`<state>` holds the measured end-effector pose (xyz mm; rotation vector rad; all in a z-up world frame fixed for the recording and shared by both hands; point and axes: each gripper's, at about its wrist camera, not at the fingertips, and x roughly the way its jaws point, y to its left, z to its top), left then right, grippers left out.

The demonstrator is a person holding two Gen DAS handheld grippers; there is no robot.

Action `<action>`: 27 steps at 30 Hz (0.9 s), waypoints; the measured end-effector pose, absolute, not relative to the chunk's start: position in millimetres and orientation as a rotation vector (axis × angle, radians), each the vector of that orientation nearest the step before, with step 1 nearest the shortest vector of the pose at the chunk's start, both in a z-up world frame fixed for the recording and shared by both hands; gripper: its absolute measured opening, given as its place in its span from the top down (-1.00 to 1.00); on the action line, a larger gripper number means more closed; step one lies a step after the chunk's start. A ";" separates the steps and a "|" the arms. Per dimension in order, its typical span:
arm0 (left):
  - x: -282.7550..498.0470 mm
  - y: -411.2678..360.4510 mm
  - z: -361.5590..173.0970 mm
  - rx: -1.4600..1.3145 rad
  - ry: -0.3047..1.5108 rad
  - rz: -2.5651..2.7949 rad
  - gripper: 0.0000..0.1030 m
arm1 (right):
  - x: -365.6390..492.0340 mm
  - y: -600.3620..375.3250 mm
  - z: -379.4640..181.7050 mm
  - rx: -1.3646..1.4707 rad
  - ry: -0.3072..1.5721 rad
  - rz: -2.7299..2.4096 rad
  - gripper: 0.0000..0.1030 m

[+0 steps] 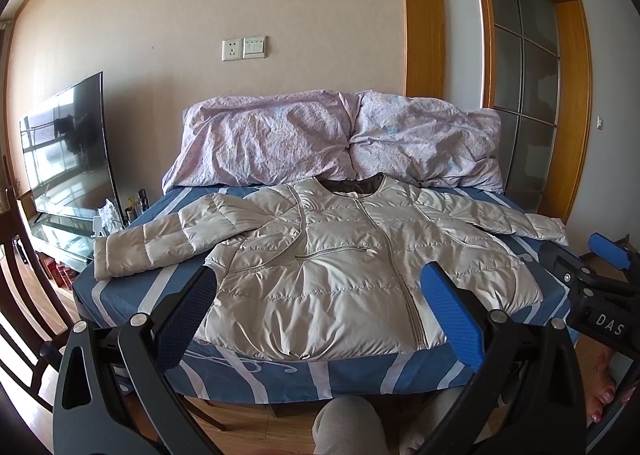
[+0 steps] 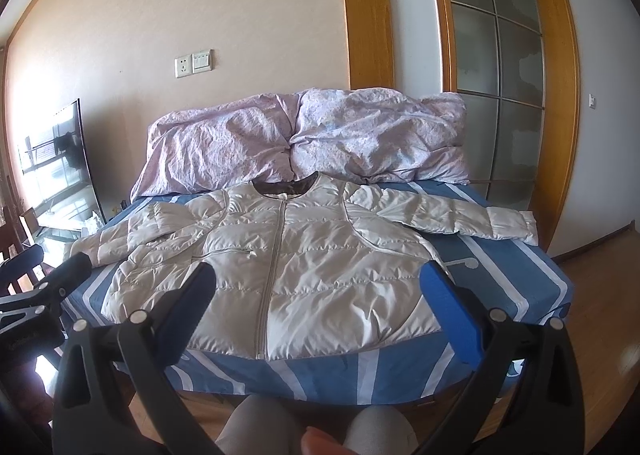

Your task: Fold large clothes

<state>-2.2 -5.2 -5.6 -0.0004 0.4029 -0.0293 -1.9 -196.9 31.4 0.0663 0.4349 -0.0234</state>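
Folding barely begun; both claws idle off the bed's near edge.
Left claw (image 1: 316,303) and right claw (image 2: 318,299) gape wide, empty. Jacket (image 2: 288,255) lies flat, zipped, mid-bed (image 2: 520,275); one sleeve partly doubled back toward the bed's left edge, the other spread toward its right edge.

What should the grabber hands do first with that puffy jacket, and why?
Probably bring the left tool forward to the cuff of the crooked sleeve and fold it across the chest. The jacket lies zipped and flat on the bed, both sleeves stick out sideways, and both tools, left and right tool, are open and empty.
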 end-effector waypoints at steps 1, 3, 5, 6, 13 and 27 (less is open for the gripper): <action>-2.2 -5.0 -5.5 -0.001 0.404 -0.030 -0.97 | -1.5 -196.9 32.4 0.066 0.435 -0.022 -0.96; -2.8 -5.3 -6.0 -0.002 0.404 -0.034 -0.97 | -1.9 -196.9 31.9 0.065 0.435 -0.021 -0.96; -2.9 -6.2 -7.2 0.000 0.404 -0.033 -0.97 | -1.5 -197.0 32.5 0.067 0.435 -0.022 -0.96; -2.7 -6.5 -7.0 0.001 0.404 -0.035 -0.97 | -1.7 -197.0 32.0 0.067 0.436 -0.021 -0.96; -2.7 -6.2 -7.7 -0.001 0.408 -0.036 -0.97 | -1.5 -198.2 31.0 0.067 0.438 -0.026 -0.96; 16.4 -5.9 -14.9 -0.011 0.449 -0.005 -0.97 | 17.1 -217.6 23.2 0.107 0.472 -0.066 -0.96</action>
